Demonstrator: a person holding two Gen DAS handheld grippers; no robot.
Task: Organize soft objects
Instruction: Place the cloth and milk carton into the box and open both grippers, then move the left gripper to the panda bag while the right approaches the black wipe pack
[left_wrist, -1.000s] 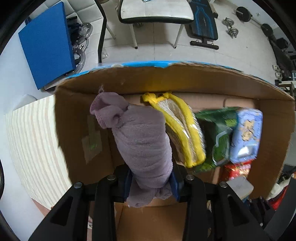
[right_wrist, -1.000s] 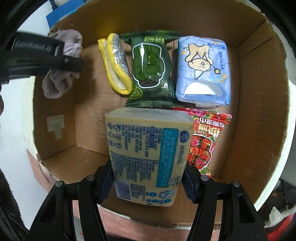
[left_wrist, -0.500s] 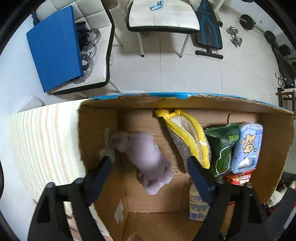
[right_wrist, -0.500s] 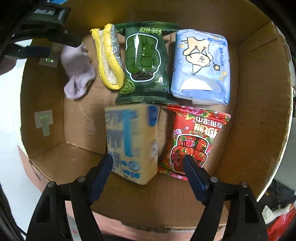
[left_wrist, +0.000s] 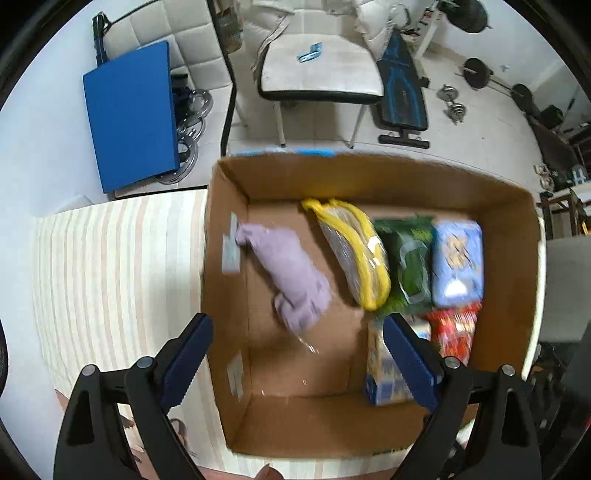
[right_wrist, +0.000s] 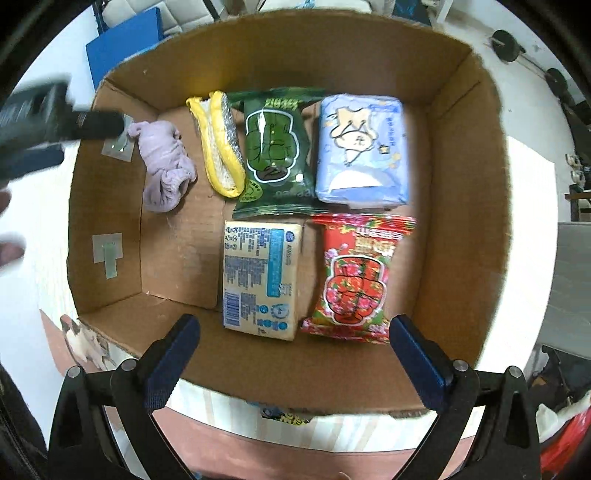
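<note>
The lilac cloth (right_wrist: 165, 168), gripped a second ago, is now left lying on the floor of the cardboard box (right_wrist: 461, 206), beside the yellow-edged pad (right_wrist: 218, 147). The tan pack (right_wrist: 260, 277) is likewise released, set beside the red packet (right_wrist: 354, 277). Both the left gripper (left_wrist: 297, 354) and right gripper (right_wrist: 293, 354) are spread wide and drawn back, holding nothing.
</note>
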